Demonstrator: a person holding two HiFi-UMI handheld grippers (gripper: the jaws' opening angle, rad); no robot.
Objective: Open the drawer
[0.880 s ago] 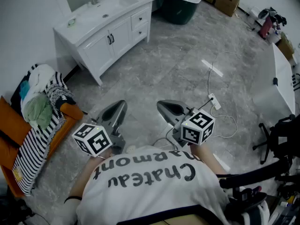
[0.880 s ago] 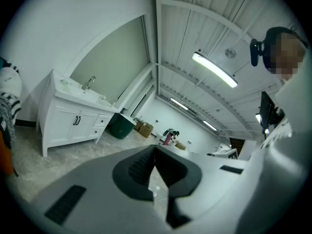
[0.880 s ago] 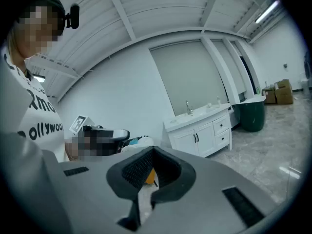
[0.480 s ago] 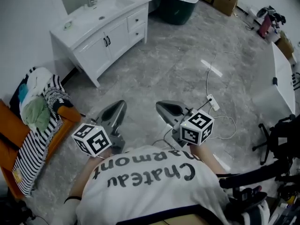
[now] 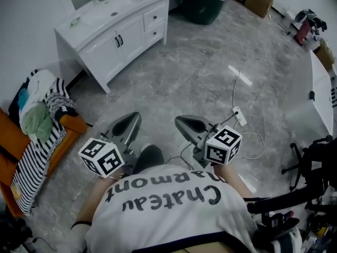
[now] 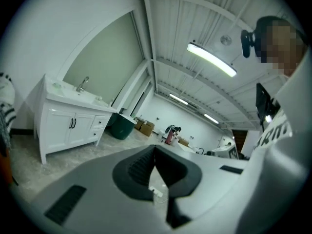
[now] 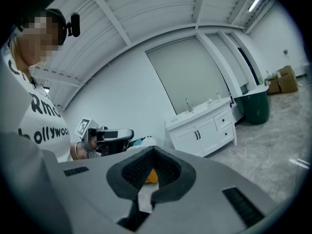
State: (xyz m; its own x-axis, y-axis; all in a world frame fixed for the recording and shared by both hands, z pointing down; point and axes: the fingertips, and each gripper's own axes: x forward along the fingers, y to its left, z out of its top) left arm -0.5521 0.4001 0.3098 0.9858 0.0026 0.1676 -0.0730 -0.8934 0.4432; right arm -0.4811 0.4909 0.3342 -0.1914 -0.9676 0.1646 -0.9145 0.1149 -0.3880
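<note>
Item: white vanity (image 5: 113, 36) at the floor's (image 5: 189, 78) far left edge, with two drawers (image 5: 152, 18) stacked under the counter's right end, both shut. The left gripper (image 5: 134, 117) and right gripper (image 5: 179, 119), jaws closed on nothing, are well apart from it, with grey floor between. Surrounding: clothes pile (image 5: 42, 109) at the left edge; power strip (image 5: 239, 115) near the right gripper; green tub (image 5: 202, 7) beyond the vanity.

— What's the room like around you?
— You're standing on a grey marbled floor (image 5: 200, 83), with a white wall (image 5: 26, 15) off to your left. A white vanity cabinet (image 5: 113, 33) with basin and tap stands against it, and a dark green tub (image 5: 202, 7) sits just beyond.
— And overhead?
— Long strip lights (image 6: 211, 60) on a ribbed white ceiling (image 6: 195, 23). Near your left, an orange couch (image 5: 11, 146) is piled with clothes (image 5: 37, 117).
</note>
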